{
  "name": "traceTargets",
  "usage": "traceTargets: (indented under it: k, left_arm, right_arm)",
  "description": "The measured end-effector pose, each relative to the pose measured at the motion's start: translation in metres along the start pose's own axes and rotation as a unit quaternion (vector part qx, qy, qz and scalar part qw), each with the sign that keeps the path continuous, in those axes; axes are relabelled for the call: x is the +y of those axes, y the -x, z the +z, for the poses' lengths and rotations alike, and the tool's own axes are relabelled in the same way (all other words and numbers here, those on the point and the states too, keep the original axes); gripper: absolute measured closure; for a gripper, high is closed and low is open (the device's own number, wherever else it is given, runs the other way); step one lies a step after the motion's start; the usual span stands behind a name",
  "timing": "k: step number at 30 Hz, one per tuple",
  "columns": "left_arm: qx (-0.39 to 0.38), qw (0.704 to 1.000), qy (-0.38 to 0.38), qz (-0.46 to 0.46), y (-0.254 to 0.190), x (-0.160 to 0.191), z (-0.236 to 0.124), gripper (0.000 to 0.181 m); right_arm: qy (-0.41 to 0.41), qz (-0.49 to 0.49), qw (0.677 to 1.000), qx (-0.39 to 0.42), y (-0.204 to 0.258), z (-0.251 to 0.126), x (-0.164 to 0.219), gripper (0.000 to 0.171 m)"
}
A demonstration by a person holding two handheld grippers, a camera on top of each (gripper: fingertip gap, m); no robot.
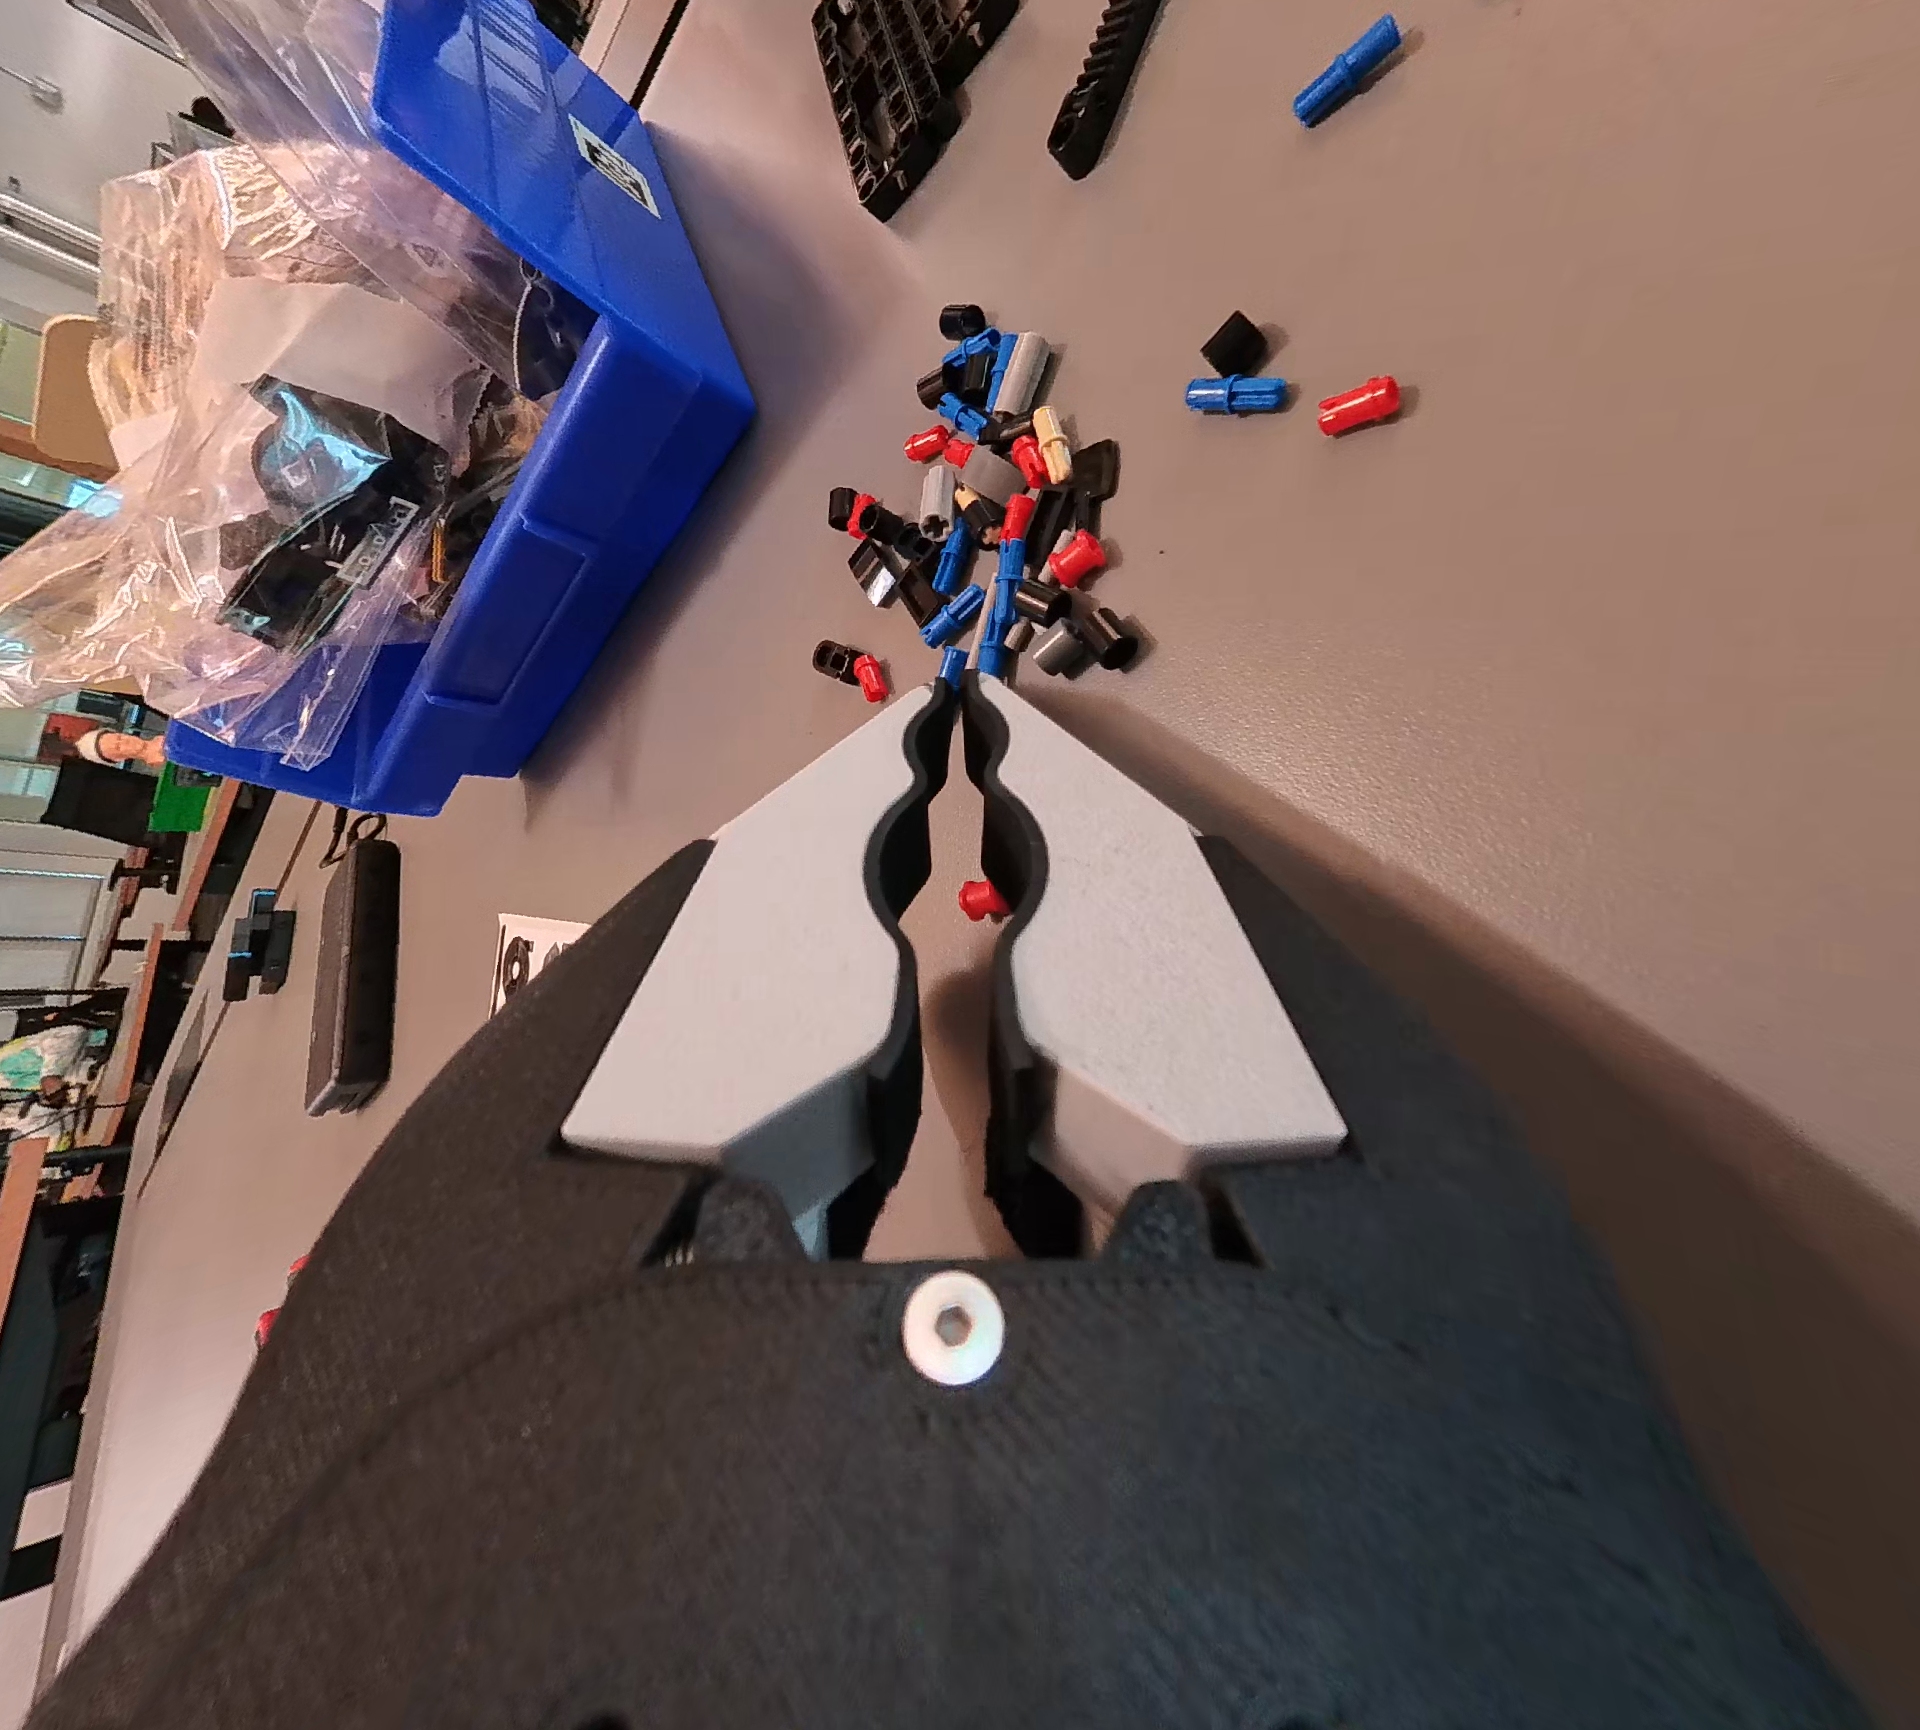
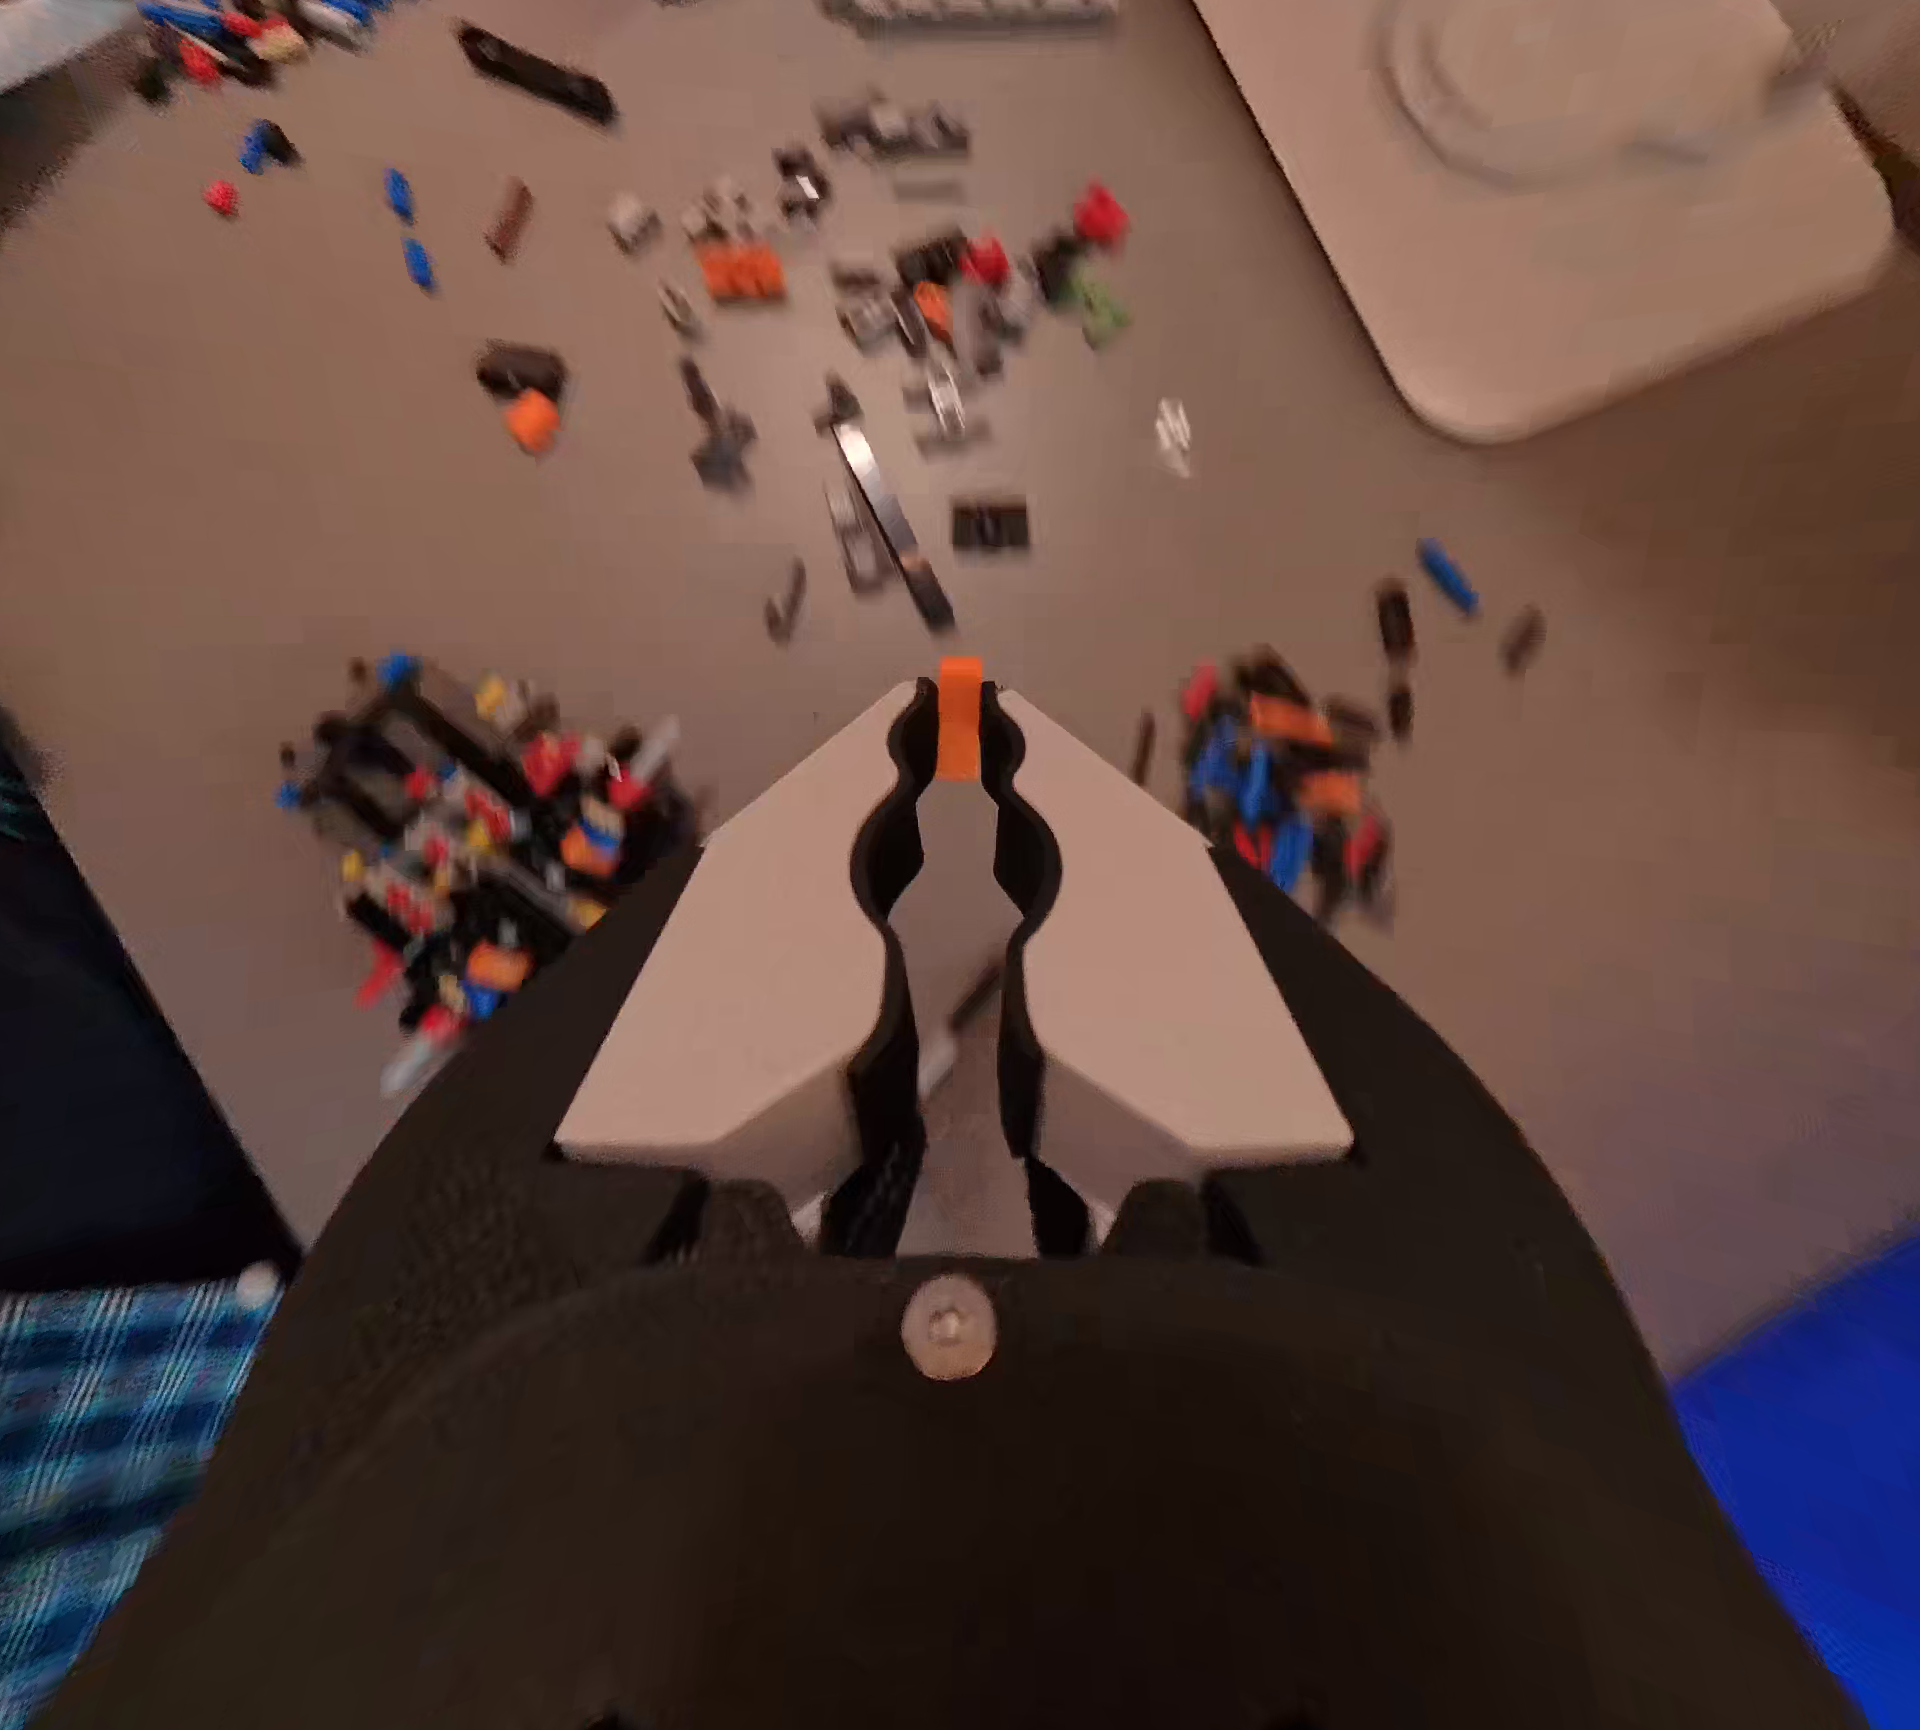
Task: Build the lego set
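Observation:
In the left wrist view my left gripper (image 1: 958, 693) is low over the grey table, at the near edge of a pile of small pins and connectors (image 1: 997, 496) in blue, red, black and grey. Its tips are shut on a blue pin (image 1: 951, 665) that sticks out toward the pile. A red pin (image 1: 980, 898) lies on the table under the fingers. In the blurred right wrist view my right gripper (image 2: 958, 693) is shut on a small orange piece (image 2: 958, 724) and holds it above the table. A partly built black frame assembly (image 2: 468, 839) sits at lower left.
A blue bin (image 1: 582, 392) full of clear plastic bags stands left of the pile. Black frames (image 1: 909, 7), a black beam (image 1: 1127, 18) and loose blue pins (image 1: 1345, 70) lie beyond. In the right wrist view, scattered parts (image 2: 894, 298), another pile (image 2: 1288, 787) and a white stand base (image 2: 1507, 122). The grippers' ends are close to 40 cm from one another.

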State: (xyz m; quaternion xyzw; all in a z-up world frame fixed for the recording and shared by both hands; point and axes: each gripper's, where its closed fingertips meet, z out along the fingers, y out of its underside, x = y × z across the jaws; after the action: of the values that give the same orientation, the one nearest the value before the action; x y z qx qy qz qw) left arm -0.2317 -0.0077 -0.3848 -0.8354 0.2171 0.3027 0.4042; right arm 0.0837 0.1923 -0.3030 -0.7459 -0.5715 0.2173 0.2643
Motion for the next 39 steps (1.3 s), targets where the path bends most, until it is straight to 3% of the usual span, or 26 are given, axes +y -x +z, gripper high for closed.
traceTargets:
  k: [4,8,14,16,21,25,31,35,39]
  left_arm:
    - [-0.001,1.000,0.001,0.001,0.000,0.000,0.000,0.181]
    - [-0.002,1.000,0.002,0.004,-0.001,0.000,0.000,0.181]
    - [-0.007,1.000,0.001,0.008,-0.001,0.000,0.000,0.181]
    - [-0.008,1.000,0.001,0.010,-0.001,0.000,0.000,0.181]
    - [-0.004,1.000,0.002,0.007,-0.001,0.000,0.000,0.181]
    - [-0.004,1.000,0.002,0.006,-0.001,0.000,0.000,0.181]
    - [-0.009,1.000,0.000,0.010,0.000,-0.001,0.000,0.181]
    - [-0.008,1.000,0.000,0.008,0.000,-0.001,0.000,0.181]
    - [-0.004,1.000,0.000,0.003,0.000,0.000,0.000,0.181]
  right_arm:
    - [0.065,0.075,0.992,0.083,-0.026,-0.051,0.101,0.167]
    - [0.089,0.137,0.983,0.083,-0.013,-0.060,0.164,0.167]
    - [0.118,0.134,0.977,0.120,-0.019,-0.043,0.192,0.166]
    - [0.122,0.130,0.974,0.143,-0.026,-0.043,0.193,0.157]
    - [0.085,0.119,0.978,0.151,-0.025,-0.060,0.164,0.155]
    - [0.036,0.058,0.991,0.111,-0.005,-0.053,0.092,0.157]
    - [0.001,-0.048,0.999,-0.018,0.036,0.035,-0.018,0.154]
    - [0.031,-0.130,0.990,-0.041,0.044,0.093,-0.055,0.153]
    - [0.033,-0.205,0.975,-0.080,0.060,0.128,-0.074,0.151]
